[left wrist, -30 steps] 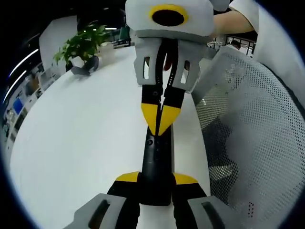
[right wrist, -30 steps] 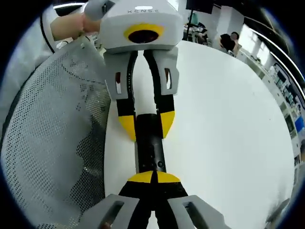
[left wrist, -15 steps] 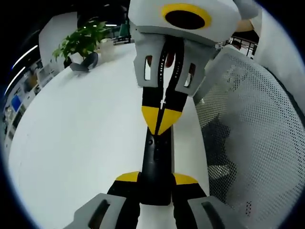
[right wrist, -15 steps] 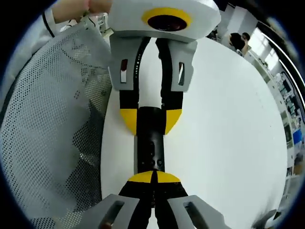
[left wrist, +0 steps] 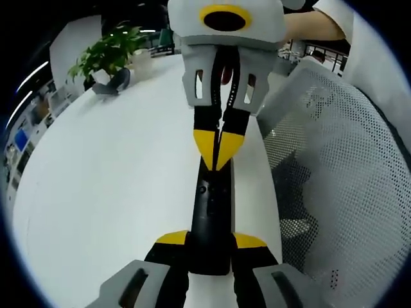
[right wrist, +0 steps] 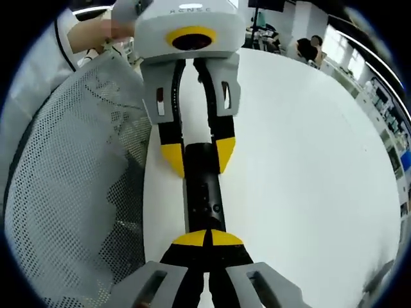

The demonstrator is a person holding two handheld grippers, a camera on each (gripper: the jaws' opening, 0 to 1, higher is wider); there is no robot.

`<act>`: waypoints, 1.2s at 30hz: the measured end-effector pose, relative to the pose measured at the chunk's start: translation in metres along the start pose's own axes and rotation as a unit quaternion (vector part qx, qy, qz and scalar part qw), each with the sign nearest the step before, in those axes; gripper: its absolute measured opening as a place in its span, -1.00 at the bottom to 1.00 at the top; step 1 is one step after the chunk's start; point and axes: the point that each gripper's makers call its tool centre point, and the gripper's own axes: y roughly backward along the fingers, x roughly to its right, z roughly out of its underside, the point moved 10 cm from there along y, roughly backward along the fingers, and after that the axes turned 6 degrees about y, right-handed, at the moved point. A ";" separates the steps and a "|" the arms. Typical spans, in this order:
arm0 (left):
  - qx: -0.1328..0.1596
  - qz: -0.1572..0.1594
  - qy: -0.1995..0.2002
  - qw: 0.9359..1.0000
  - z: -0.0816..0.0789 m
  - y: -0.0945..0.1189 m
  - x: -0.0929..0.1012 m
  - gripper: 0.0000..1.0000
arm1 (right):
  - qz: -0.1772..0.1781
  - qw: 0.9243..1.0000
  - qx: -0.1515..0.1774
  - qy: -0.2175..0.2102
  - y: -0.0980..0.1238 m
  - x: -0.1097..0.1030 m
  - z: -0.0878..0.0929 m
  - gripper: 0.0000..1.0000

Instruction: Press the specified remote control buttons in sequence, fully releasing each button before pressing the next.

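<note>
- Left gripper (left wrist: 210,242) clenched on one end of the black remote (left wrist: 212,208), over the white table (left wrist: 96,192) and close to its edge; resting on it or lifted clear, cannot tell.
- Right gripper (right wrist: 207,239) with jaws pressed together and grasping nothing, yellow tips down at the opposite end of the remote; touching a button or just off it, cannot tell.
- Risk: closed tips look broad against small buttons, so likely to catch a neighbouring button or two at once.
- Risk: a hard push at the end away from the left grip could lever the remote, tilting it or slipping it out.
- Risk: too shallow a lift before the next press could leave the button half down and spoil the sequence.
- Around, in the left gripper view: potted plant (left wrist: 106,58) far across the table, well apart and no obstacle.
- Mesh chair back (left wrist: 334,160) just beside the table edge, near both grippers, apt to snag a sideways swing.
- In the right gripper view: seated people (right wrist: 308,48) far beyond the table, out of the way.
</note>
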 end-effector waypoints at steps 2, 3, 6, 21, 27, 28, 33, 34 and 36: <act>0.000 -0.002 -0.003 1.000 0.000 0.000 0.001 -0.52 | 0.014 0.998 -0.032 0.061 -0.002 -0.003 -0.007 -1.00; -0.001 -0.002 -0.004 1.000 0.000 0.000 0.001 -0.52 | 0.022 0.997 -0.044 0.058 -0.003 -0.005 -0.009 -1.00; -0.007 -0.002 -0.008 1.000 -0.001 0.000 0.001 -0.52 | 0.026 0.999 -0.025 0.009 -0.003 -0.005 -0.006 -1.00; -0.014 -0.003 -0.014 1.000 -0.002 0.000 0.001 -0.52 | 0.004 0.999 0.012 -0.046 0.007 -0.002 0.012 -1.00; -0.017 0.003 -0.015 1.000 -0.003 -0.001 -0.001 -0.53 | 0.036 0.997 -0.024 0.057 0.002 -0.006 0.001 -1.00; -0.020 0.003 -0.018 1.000 -0.003 -0.001 0.000 -0.53 | 0.034 0.998 -0.022 0.043 0.002 -0.008 0.002 -1.00; -0.025 0.002 -0.021 0.999 -0.004 -0.001 0.001 -0.53 | 0.038 0.996 0.059 -0.055 0.004 -0.005 0.016 -1.00; -0.024 0.001 -0.021 1.000 -0.004 -0.001 0.001 -0.53 | 0.040 0.995 0.070 -0.059 0.004 -0.006 0.018 -1.00; -0.021 0.000 -0.020 1.000 -0.003 -0.001 0.001 -0.53 | 0.044 0.995 0.074 -0.055 0.004 -0.008 0.020 -1.00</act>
